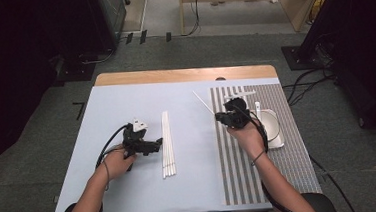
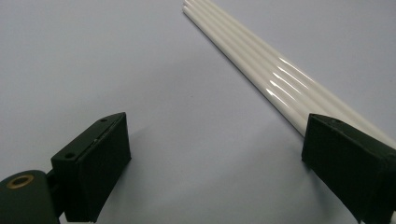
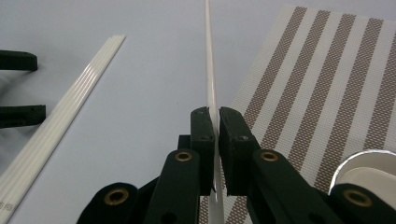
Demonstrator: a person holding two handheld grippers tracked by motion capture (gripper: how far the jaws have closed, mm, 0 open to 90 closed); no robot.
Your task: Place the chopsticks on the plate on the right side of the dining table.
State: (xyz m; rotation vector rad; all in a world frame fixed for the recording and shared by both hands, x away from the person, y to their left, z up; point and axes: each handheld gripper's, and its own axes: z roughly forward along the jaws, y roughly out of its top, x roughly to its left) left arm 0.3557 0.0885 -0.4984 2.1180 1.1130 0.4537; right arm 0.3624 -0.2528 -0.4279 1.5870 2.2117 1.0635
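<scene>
While your left gripper [image 1: 155, 146] sits low on the blue table [image 1: 117, 121] with jaws spread wide and nothing between them, its tips end just left of the bundle of white sticks [image 1: 167, 143]. In the left gripper view the left gripper [image 2: 215, 158] shows bare table in the gap, and the bundle [image 2: 261, 70] runs diagonally past the far jaw, touching or just behind it; I can't tell which. In the high view the bundle's long axis runs near-to-far along the table, sticks lying flat side by side, ends roughly flush. There is small print at the bundle's near end in the right gripper view, too small to read. Moving right: your right gripper [image 1: 219, 117] is clamped on a single white stick [image 1: 202, 102]. In the high view that stick points up-left from the jaws, away from you and toward the table's far edge, over the blue surface right at the border of the striped mat [image 1: 241, 172]. In the right gripper view the right gripper [image 3: 215, 114] pinches the single stick [image 3: 208, 60] edge-on; the stick runs straight ahead along the jaw axis, and a stretch also passes back below the pads. Far right: a white dish [image 1: 272, 126] rests on the striped mat, just beside your right hand [image 1: 245, 134].
</scene>
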